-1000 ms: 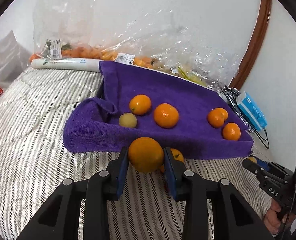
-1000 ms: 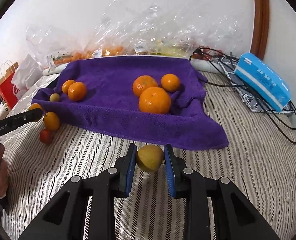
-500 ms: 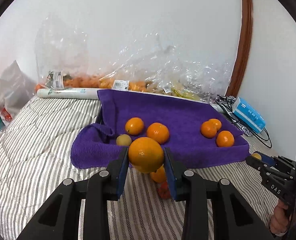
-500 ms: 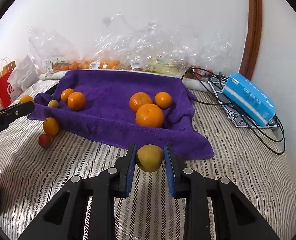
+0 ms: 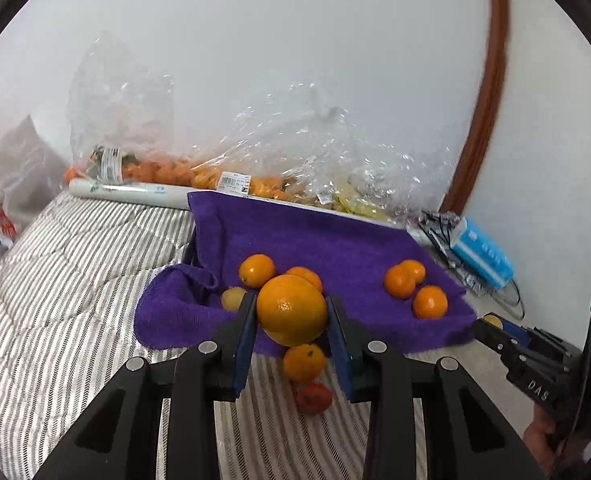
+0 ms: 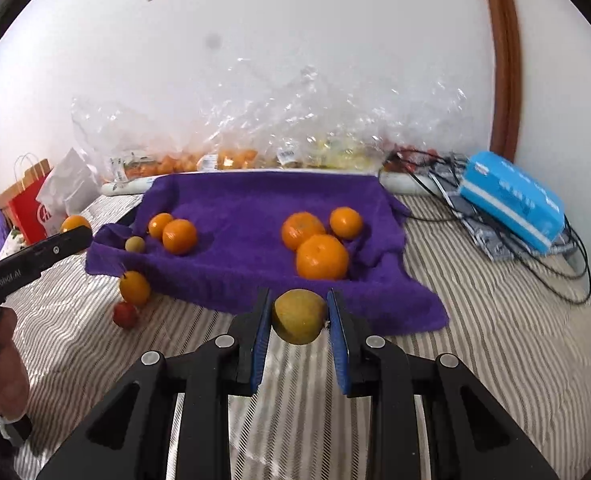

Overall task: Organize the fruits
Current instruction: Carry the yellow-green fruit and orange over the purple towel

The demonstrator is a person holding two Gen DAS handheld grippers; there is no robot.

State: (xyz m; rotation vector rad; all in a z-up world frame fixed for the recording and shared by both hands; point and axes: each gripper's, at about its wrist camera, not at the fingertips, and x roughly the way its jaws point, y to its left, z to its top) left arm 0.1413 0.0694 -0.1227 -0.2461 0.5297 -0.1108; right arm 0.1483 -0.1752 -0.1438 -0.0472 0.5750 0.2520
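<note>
My left gripper [image 5: 291, 312] is shut on a large orange [image 5: 291, 309], held above the striped bedcover in front of the purple towel [image 5: 335, 248]. My right gripper [image 6: 298, 316] is shut on a yellow-green fruit [image 6: 298, 315], also raised before the towel [image 6: 247, 208]. On the towel lie two oranges and a small yellow-green fruit [image 6: 134, 244] at the left and three oranges [image 6: 321, 256] at the right. A small orange [image 6: 134, 288] and a red fruit [image 6: 125, 315] rest on the bedcover by the towel's left front edge.
Clear plastic bags of fruit [image 5: 255, 168] line the wall behind the towel. A blue tissue pack [image 6: 511, 200] and black cables [image 6: 555, 256] lie at the right. A red paper bag [image 6: 27, 196] stands far left. A hand [image 6: 3, 364] holds the left gripper's handle.
Both grippers have risen with their fruit, and both views have tilted up, so the towel and loose fruit now sit lower and smaller. The grips are unchanged.
</note>
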